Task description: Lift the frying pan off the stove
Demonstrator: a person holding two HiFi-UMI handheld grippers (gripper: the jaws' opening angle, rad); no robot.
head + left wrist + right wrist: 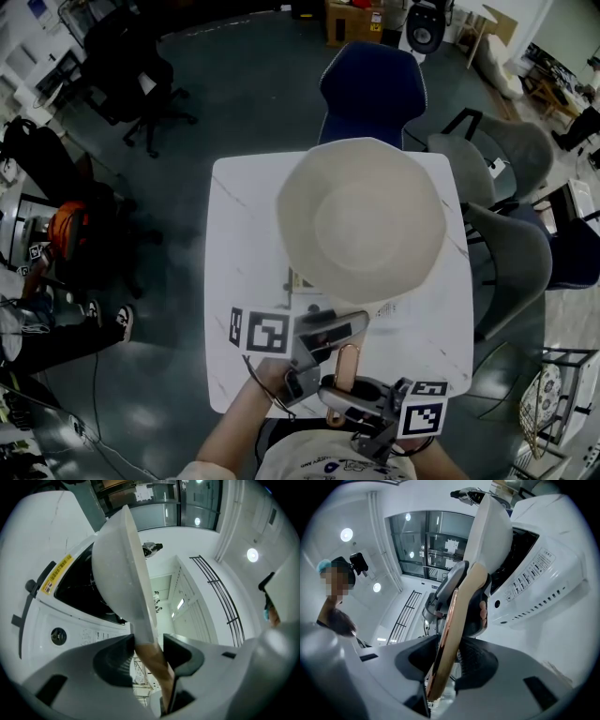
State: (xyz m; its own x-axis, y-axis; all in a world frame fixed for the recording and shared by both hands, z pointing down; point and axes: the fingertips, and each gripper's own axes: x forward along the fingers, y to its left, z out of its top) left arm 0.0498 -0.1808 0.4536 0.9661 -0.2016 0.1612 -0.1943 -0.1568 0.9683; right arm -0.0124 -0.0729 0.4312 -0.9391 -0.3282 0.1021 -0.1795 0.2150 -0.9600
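Observation:
A cream-white frying pan point(364, 220) with a wooden handle point(347, 366) hangs over the white table, covering most of the stove. In the left gripper view the pan point(119, 569) is edge-on, apart from the stove's black cooktop point(77, 590). My left gripper point(328, 330) is shut on the handle point(152, 660) close to the pan. Further back, my right gripper point(342, 389) is shut on the handle's point(454, 630) end. The stove's white control panel point(534, 585) shows beside the pan point(490, 531).
The table point(239, 234) is small, with floor dropping off on every side. A blue chair point(372, 89) stands at its far edge and grey chairs point(511, 253) at its right. A black office chair point(141, 89) stands far left.

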